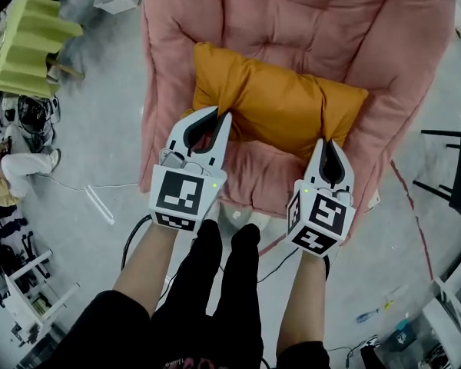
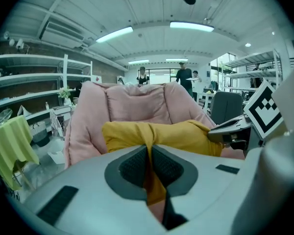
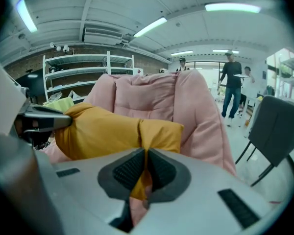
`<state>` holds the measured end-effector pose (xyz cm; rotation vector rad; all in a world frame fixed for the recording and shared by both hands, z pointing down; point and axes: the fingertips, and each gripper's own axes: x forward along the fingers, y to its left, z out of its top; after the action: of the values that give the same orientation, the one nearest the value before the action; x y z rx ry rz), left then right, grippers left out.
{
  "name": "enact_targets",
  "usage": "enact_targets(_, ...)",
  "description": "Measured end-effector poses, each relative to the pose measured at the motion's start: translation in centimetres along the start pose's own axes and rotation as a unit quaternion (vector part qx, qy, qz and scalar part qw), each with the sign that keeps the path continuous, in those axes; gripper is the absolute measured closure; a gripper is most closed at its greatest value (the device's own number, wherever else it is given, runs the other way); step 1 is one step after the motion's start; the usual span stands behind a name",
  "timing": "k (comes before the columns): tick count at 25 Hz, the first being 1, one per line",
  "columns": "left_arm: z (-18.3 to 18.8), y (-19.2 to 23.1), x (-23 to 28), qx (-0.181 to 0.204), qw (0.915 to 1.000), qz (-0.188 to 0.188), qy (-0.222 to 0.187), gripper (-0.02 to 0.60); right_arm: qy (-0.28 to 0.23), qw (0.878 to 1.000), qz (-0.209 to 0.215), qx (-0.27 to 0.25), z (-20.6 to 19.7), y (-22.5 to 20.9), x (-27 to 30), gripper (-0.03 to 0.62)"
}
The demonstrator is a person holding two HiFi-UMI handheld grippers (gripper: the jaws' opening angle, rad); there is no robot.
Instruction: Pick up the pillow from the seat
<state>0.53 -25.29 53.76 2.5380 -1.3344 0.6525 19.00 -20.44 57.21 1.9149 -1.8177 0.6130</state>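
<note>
A mustard-yellow pillow (image 1: 280, 98) lies across the seat of a pink padded armchair (image 1: 292, 21). My left gripper (image 1: 217, 117) is shut on the pillow's front left edge, with a fold of yellow cloth (image 2: 151, 151) pinched between its pads. My right gripper (image 1: 329, 146) is shut on the pillow's front right edge, where the yellow fabric (image 3: 143, 160) bunches between its jaws. In the right gripper view the pillow (image 3: 108, 131) stretches to the left toward the other gripper. The left gripper view shows the pillow (image 2: 181, 133) in front of the chair's pink back (image 2: 137, 104).
A light green ridged object (image 1: 27, 41) stands on the floor at the far left. A dark chair (image 3: 272, 131) stands to the right of the armchair. Shelving racks (image 2: 34, 82) line the wall, and people (image 3: 231, 89) stand far behind the armchair. Cables (image 1: 77, 187) run over the grey floor.
</note>
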Motion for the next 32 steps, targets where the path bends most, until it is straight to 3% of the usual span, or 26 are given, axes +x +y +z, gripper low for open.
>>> enact_targets(12,9.0,0.9,-6.7,0.004,0.9980,0.021,-0.059,0.549,-0.059,0.998,0.000,-0.013,8.9,0.9,-7.1,0.557)
enact_targets(32,20.1,1.2,-17.8,0.013,0.9893,0.036,-0.141,0.549,-0.136,0.990,-0.008,-0.029,19.4,2.8,-19.5,0.558)
